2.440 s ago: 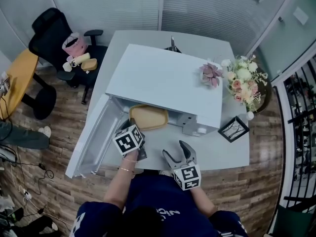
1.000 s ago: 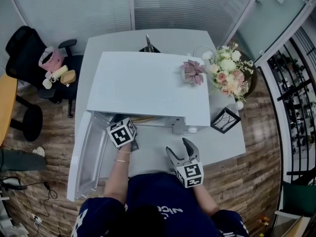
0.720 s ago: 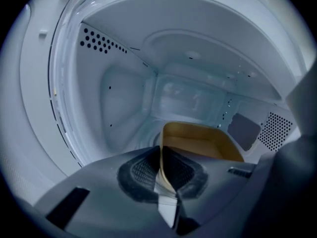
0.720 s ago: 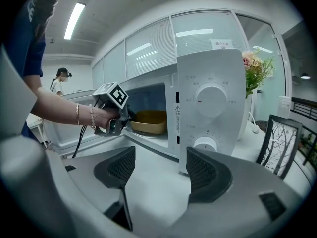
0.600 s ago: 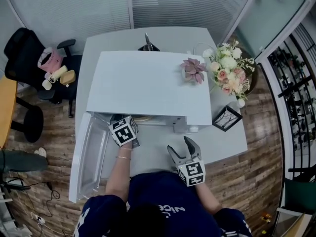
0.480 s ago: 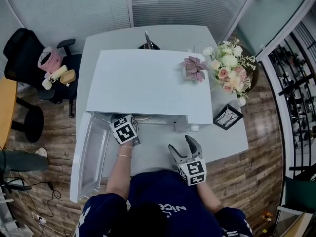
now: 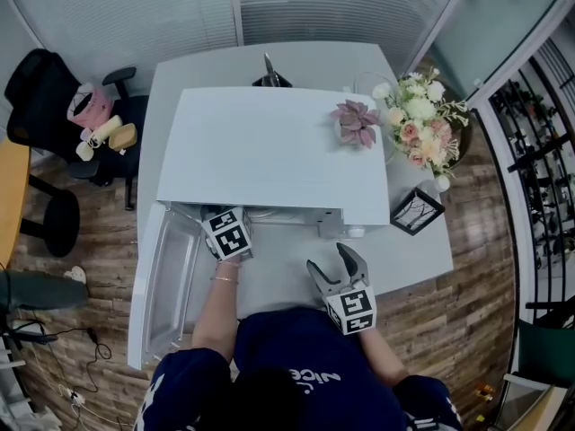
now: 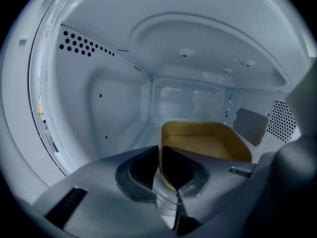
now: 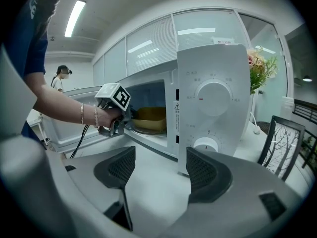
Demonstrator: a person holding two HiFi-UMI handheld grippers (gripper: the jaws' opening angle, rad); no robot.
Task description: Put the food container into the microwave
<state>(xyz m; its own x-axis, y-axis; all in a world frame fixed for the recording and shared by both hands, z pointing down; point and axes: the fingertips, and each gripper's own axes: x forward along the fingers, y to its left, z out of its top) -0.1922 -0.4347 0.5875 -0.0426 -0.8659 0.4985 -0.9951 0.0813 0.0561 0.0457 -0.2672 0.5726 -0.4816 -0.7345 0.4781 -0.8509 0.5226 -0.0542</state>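
The tan food container (image 8: 203, 143) sits on the floor of the white microwave (image 7: 274, 146), inside the cavity. My left gripper (image 8: 159, 160) reaches into the opening and is shut on the container's near rim, which runs between the pads. From the right gripper view the container (image 9: 148, 117) shows just inside the opening, with the left gripper (image 9: 119, 123) at its front edge. The microwave door (image 7: 166, 281) hangs open to the left. My right gripper (image 7: 331, 263) hovers over the table in front of the control panel (image 9: 213, 98), open and holding nothing.
A pink succulent (image 7: 358, 124) stands on top of the microwave. A flower bouquet (image 7: 422, 133) and a black picture frame (image 7: 417, 212) occupy the table's right side. An office chair (image 7: 54, 70) with items stands at the left. A person (image 9: 62, 76) is in the background.
The container went from jutting out of the opening to lying inside the cavity, pushed in by the left gripper. The right gripper has hardly moved.
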